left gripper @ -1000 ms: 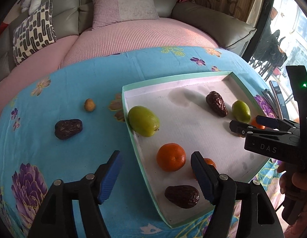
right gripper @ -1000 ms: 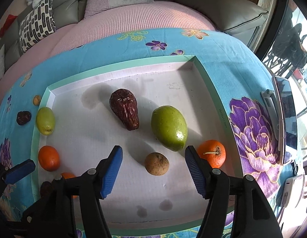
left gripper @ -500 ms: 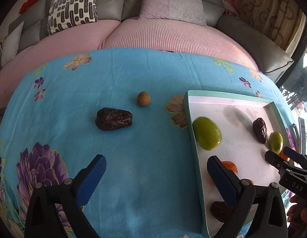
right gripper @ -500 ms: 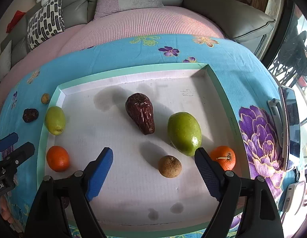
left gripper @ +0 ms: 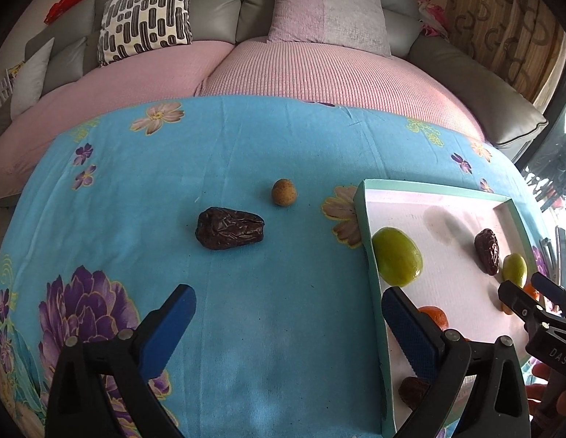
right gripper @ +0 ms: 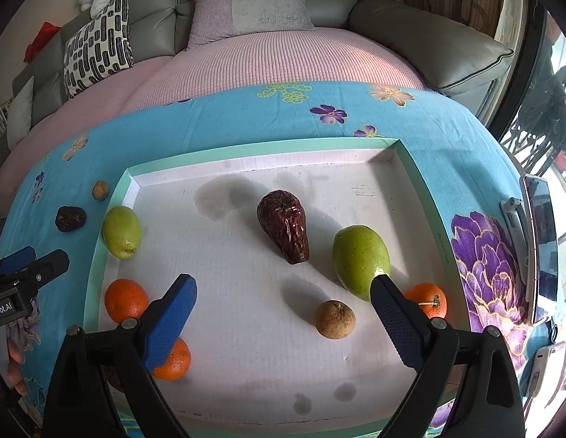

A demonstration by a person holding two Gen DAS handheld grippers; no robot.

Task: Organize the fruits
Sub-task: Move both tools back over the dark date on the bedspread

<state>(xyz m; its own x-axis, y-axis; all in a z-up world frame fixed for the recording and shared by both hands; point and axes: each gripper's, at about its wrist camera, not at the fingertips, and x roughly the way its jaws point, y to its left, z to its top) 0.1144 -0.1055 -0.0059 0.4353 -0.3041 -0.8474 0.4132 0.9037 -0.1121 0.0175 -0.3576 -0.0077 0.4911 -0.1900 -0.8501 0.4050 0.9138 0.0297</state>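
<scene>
My left gripper (left gripper: 286, 303) hangs open over the blue flowered cloth, nothing between its fingers. Ahead of it on the cloth lie a dark date (left gripper: 230, 233) and a small brown round fruit (left gripper: 283, 192). To the right sits the white tray with a mint-green rim (left gripper: 370, 255). My right gripper (right gripper: 283, 286) is over the tray, its jaws opening. A brown round fruit (right gripper: 334, 319) rests on the tray floor between them, untouched by the pads. The tray also holds a red-brown date (right gripper: 285, 230), two green fruits (right gripper: 359, 261) (right gripper: 121, 231) and three oranges (right gripper: 125, 301).
A phone (right gripper: 542, 244) and other small devices lie along the cloth's right edge. A pink-covered sofa (left gripper: 319, 73) with cushions runs behind the table. A person's hand shows at the lower left of the right wrist view.
The left gripper swung left from above the tray to above the cloth, and its jaws spread wide. The right gripper's jaws spread away from the brown round fruit, which stays on the tray.
</scene>
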